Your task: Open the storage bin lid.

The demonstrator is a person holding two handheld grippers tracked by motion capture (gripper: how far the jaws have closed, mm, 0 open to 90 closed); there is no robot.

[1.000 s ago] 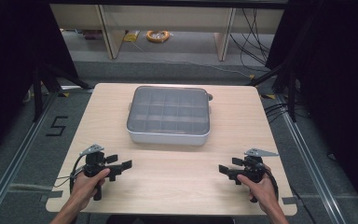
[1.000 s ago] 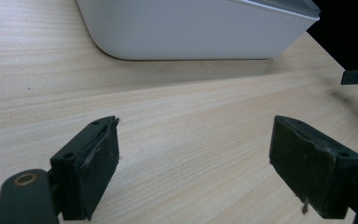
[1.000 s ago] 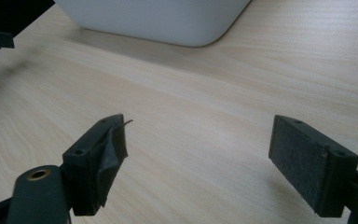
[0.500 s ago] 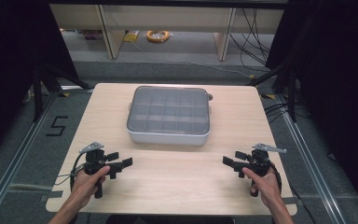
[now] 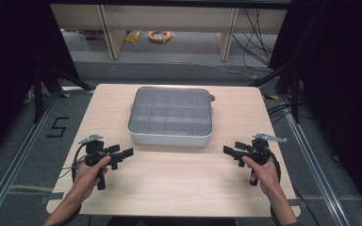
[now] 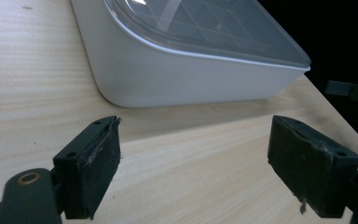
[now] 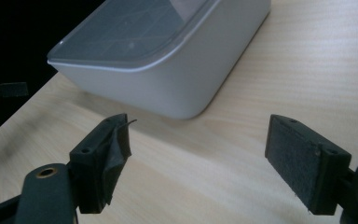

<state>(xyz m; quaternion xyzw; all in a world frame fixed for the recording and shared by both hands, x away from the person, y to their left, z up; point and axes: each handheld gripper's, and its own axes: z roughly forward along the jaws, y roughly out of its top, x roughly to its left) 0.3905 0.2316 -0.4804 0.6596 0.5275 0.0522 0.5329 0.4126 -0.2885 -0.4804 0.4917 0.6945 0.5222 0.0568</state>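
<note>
Across the middle of the high view spreads a pale wooden table, set on a grey floor with dark curtains to either side; toward its far half sits a white rectangular container with rounded corners, closed by a clear lid through which a grid of compartments shows; what lies in the compartments cannot be told. At the table's near left the person's left hand holds the left gripper, its jaws pointed toward the table's centre and standing wide apart with nothing between them; in the left gripper view the container's near corner lies just beyond the jaws, not touching them. At the near right the right hand holds the right gripper, jaws likewise spread wide and empty, aimed inward; in the right gripper view the container's other near corner sits a little ahead of them. Each gripper carries a small grey plate on top, and the two are well apart, with bare tabletop between.
</note>
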